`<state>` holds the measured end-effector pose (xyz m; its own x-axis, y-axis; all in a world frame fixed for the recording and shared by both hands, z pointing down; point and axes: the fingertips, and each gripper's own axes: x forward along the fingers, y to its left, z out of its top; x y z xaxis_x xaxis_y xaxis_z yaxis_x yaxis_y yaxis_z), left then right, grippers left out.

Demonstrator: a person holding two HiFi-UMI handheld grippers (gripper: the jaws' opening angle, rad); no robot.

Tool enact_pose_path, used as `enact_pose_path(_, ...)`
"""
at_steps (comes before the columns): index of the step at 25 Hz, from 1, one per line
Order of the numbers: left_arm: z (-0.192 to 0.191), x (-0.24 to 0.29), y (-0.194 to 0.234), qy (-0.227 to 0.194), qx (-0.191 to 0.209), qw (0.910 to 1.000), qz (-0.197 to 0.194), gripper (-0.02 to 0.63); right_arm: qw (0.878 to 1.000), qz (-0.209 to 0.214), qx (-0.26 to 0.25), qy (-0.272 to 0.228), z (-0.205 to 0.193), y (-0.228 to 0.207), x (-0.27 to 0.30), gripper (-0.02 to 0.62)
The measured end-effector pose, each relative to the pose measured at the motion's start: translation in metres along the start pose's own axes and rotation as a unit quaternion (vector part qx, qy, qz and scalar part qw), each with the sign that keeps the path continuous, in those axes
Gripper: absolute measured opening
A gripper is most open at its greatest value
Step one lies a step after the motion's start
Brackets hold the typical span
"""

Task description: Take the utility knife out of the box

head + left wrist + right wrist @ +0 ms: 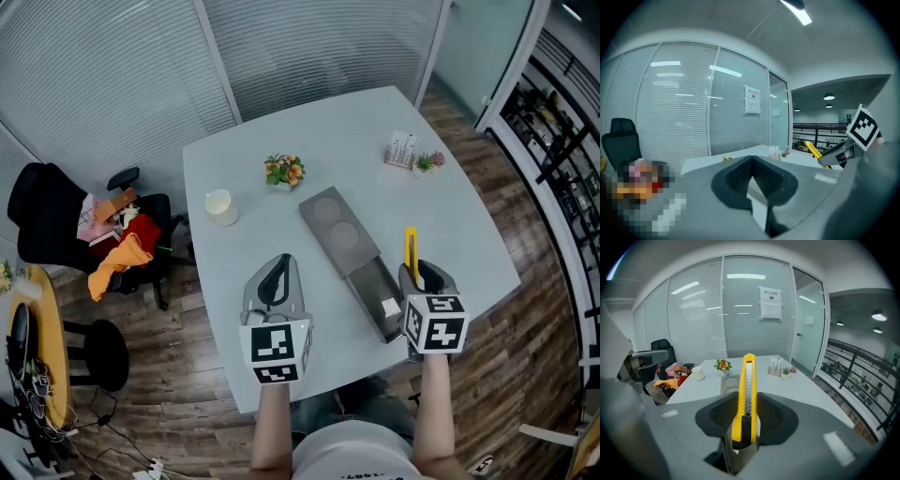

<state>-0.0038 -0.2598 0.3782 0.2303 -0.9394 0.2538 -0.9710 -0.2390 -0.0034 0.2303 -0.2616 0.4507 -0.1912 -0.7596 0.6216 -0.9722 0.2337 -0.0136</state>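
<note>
The yellow utility knife (747, 392) stands clamped between the jaws of my right gripper (746, 416), its tip pointing forward and up. From the head view the utility knife (411, 251) sticks out ahead of the right gripper (422, 281), just right of the long grey box (349, 257). The box lies diagonally on the white table (375, 169) with its drawer (384, 300) slid out toward me. My left gripper (274, 281) hovers left of the box, jaws together with nothing between them (752, 180). The knife (814, 151) also shows far right in the left gripper view.
A white cup (220, 206), a small flower pot (284, 171), a card holder (401, 150) and a tiny plant (428, 162) stand on the table's far half. A black chair with orange and red cloth (122, 246) sits left of the table.
</note>
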Motion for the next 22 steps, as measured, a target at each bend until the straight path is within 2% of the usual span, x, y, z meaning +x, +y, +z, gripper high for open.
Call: enact_pose_path(22, 0.073, -0.025, 0.003, -0.076, 0.023, 0.9962, 0.036, 0.000, 0.992, 0.004, -0.014, -0.127, 0.089, -0.002, -0.051, 0.153)
